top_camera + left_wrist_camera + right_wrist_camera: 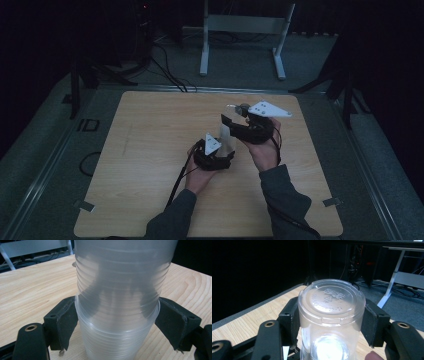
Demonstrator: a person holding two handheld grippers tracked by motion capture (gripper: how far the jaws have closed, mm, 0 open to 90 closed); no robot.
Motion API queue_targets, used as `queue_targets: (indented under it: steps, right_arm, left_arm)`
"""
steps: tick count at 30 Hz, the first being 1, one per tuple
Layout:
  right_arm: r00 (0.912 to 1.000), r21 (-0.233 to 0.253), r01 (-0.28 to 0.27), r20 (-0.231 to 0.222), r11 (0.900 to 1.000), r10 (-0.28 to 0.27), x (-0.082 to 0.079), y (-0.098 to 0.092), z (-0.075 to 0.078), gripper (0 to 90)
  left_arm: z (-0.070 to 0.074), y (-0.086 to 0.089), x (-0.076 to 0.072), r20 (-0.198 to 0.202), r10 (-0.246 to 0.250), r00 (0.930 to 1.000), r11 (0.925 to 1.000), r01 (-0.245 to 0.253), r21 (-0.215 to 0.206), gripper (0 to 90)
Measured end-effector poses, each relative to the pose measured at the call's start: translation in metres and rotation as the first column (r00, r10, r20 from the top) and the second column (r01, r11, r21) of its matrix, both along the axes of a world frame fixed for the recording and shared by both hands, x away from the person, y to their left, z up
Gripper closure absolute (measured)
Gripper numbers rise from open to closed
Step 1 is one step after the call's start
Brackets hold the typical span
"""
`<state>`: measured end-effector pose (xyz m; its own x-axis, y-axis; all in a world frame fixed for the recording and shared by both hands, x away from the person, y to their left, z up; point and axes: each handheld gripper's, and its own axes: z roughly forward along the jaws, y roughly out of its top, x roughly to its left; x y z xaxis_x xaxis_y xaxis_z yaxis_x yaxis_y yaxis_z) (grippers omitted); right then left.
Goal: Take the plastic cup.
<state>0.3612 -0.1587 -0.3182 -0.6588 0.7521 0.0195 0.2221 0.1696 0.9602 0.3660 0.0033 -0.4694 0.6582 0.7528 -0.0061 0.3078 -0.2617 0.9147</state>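
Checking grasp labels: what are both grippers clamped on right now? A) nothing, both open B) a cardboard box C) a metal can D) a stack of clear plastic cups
D: the left gripper has its jaws pressed on the ribbed stack of clear plastic cups near the rims, and the right gripper has its jaws against the upturned end cup.

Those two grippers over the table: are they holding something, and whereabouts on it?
Yes, a stack of clear plastic cups. The left gripper clamps its lower rim area; the right gripper clamps the top cup near its upturned base.
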Motion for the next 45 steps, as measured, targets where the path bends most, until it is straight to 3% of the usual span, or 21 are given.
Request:
queue_targets:
  steps: [23,45]
  right_arm:
    - [0.9994,0.02,0.004,0.034,1.0,-0.005,-0.006,-0.005,0.012,40.1]
    - [0.998,0.032,0.052,0.035,0.998,-0.053,-0.008,-0.026,0.013,40.1]
  left_arm:
    - [0.0,0.0,-0.001,0.005,0.003,1.0,1.0,-0.003,-0.004,20.2]
    - [0.005,0.006,-0.006,0.024,0.0,0.9997,0.9998,0.0,-0.018,16.9]
